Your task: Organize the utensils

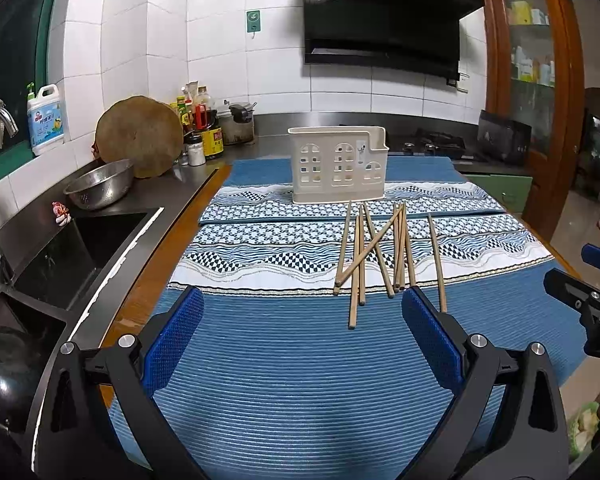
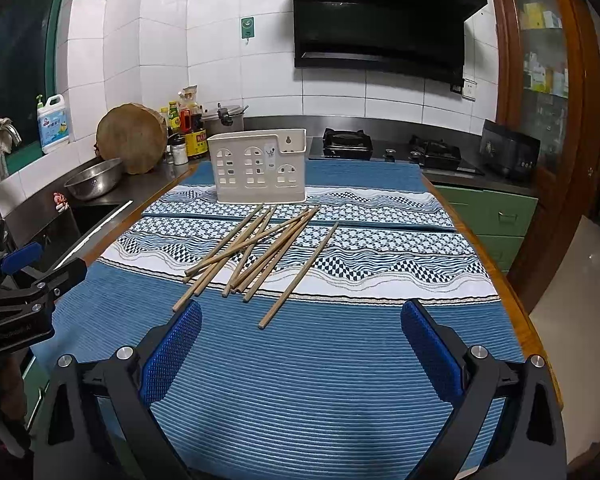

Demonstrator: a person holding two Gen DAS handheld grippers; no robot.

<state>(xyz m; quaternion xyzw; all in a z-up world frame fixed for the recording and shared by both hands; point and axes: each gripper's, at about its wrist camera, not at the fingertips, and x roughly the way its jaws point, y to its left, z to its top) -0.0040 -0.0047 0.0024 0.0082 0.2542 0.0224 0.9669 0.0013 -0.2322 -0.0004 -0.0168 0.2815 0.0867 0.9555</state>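
White glazed tiles (image 2: 148, 52) cover the kitchen walls, with a small green hook plate (image 2: 247, 28) fixed to them and a wall socket (image 2: 469, 89) further right. A black range hood (image 2: 380, 24) hangs above a gas hob (image 2: 392, 146) set in the dark counter along the back wall. At the left a dark window (image 1: 8, 40) with a green frame sits above a black sink (image 1: 72, 256) and its tap (image 1: 4, 118). Right of the hob, green drawers (image 2: 496, 216) stand below the counter, and beside them rises a tall wooden cabinet (image 2: 544, 60) with glass doors. The floor (image 2: 576, 300) at the right is pale and glossy. The worktop (image 1: 156, 272) shows a brown wooden edge.
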